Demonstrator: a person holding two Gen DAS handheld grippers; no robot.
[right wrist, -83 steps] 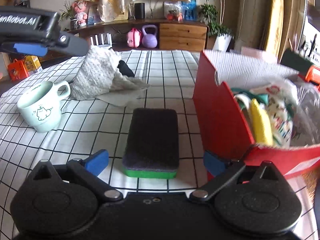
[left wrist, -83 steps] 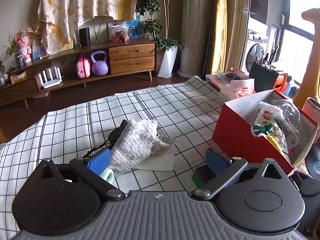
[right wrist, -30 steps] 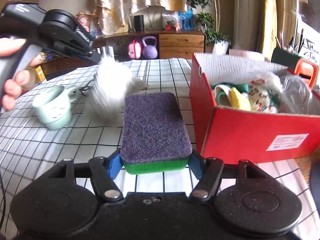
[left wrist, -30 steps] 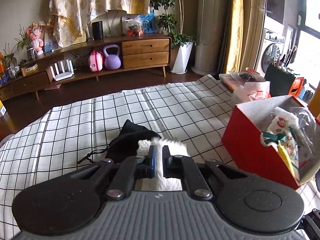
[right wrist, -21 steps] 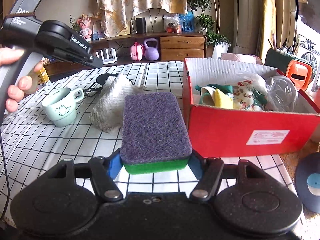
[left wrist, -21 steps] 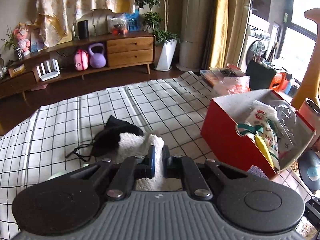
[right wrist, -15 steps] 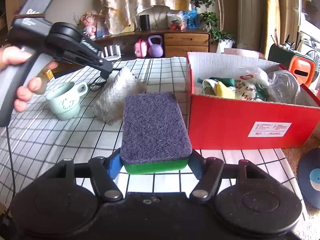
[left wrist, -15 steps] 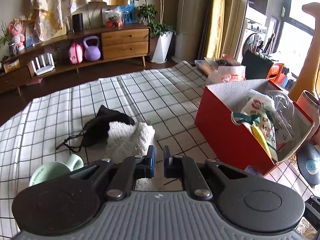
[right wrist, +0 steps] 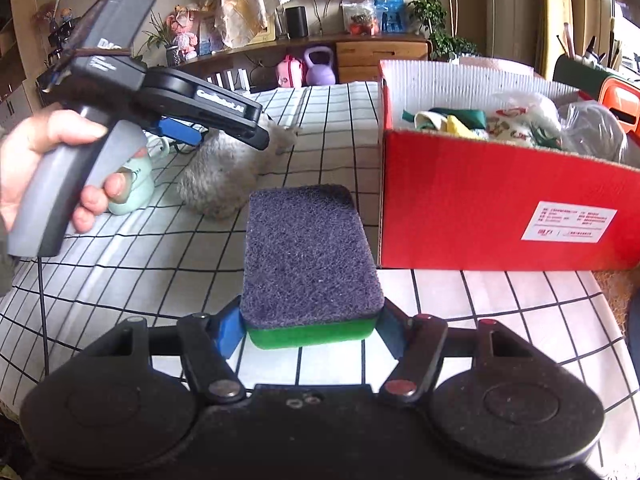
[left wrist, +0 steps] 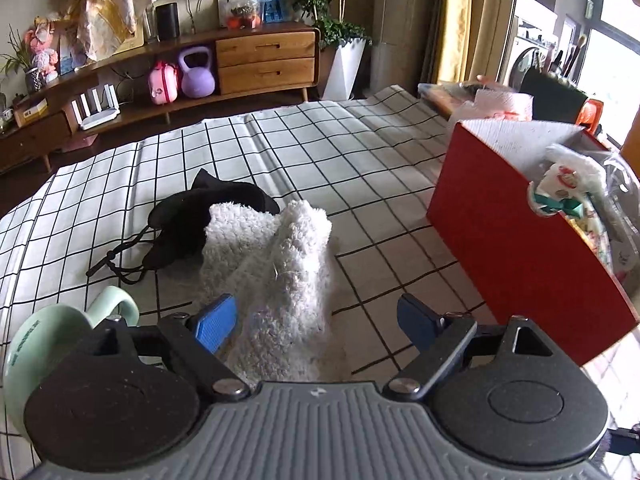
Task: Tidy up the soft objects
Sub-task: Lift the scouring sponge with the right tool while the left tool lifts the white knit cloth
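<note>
Several soft items (right wrist: 496,124) — red box (right wrist: 460,200)

On the checked tablecloth (left wrist: 340,152) we find the fluffy towel (left wrist: 280,264) heaped at the near centre, a drawstring pouch (left wrist: 192,220) just behind it to the left, partly under it. The mug (left wrist: 48,344) sits at the near left, beside the towel. The cardboard box (left wrist: 516,248) stands to the right, well apart from the towel, with packets and cloths in it. Our left gripper (left wrist: 316,322) straddles the towel's near end. Our right gripper (right wrist: 312,330) holds the sponge (right wrist: 310,252) above the cloth, left of the box's near corner. A sideboard (left wrist: 264,64) lines the far wall, a kettlebell (left wrist: 196,72) on its shelf.
</note>
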